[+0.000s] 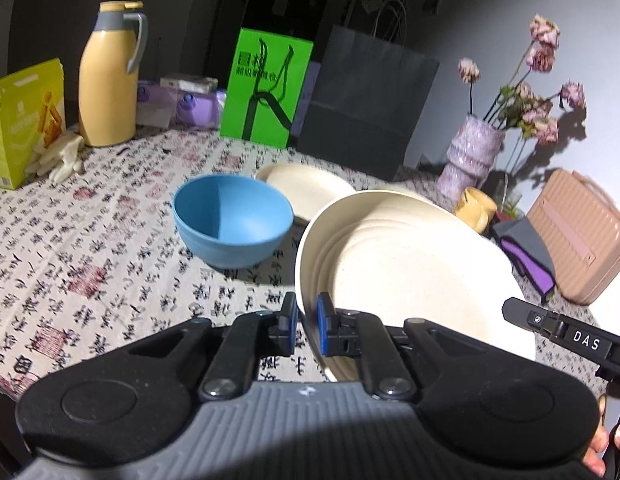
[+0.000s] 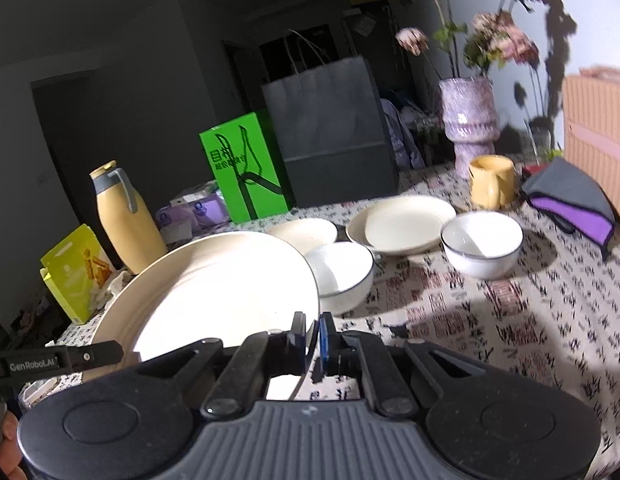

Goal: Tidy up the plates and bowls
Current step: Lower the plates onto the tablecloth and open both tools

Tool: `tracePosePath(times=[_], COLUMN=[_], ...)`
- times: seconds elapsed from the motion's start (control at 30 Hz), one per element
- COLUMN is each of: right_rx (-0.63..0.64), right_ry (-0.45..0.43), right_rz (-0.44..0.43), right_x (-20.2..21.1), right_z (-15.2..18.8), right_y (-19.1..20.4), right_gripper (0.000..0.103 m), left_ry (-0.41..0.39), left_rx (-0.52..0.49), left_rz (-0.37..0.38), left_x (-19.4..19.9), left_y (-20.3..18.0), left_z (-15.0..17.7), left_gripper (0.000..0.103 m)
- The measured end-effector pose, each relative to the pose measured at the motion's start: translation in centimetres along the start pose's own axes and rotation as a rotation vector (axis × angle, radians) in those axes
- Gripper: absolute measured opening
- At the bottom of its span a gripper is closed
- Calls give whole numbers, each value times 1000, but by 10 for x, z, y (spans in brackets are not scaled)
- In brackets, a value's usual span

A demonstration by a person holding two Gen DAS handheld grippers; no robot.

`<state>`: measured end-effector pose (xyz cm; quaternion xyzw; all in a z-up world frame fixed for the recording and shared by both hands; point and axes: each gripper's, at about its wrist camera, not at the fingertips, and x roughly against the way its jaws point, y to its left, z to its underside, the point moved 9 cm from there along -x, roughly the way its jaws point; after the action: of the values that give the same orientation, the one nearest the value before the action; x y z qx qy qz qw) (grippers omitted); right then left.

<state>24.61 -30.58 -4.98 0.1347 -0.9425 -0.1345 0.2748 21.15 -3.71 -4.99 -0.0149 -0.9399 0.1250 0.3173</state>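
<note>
Claws: left & right both clamped on 1 cream plate; 3 bowls nearby.

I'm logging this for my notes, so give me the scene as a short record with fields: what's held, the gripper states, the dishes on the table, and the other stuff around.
held: big plate, tilted, gripped at its rim from both sides
left gripper: shut on big plate
right gripper: shut on big plate
bowls: blue bowl; two white bowls, all upright and apart
plates on table: small plate; wide plate
other: flask, green bag, vase, yellow mug
surface: patterned cloth
</note>
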Motion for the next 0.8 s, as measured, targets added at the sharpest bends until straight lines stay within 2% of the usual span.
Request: tracePosePath(times=[0.13, 0.43, 0.8], right_rx=[-50, -86, -82], right_ry=[29, 97, 125], right_rz=[-7, 41, 81], right_x=[-12, -46, -76], right_z=[16, 54, 76], right_y=[-17, -45, -56], right_gripper=[7, 7, 6], left_ry=[44, 116, 132], left_rx=[-8, -28, -44], left_rz=[1, -8, -21], left_x=[-21, -67, -96], left_y=[-1, 2, 8], left_z=[14, 45, 61], left_gripper=[10, 10, 11])
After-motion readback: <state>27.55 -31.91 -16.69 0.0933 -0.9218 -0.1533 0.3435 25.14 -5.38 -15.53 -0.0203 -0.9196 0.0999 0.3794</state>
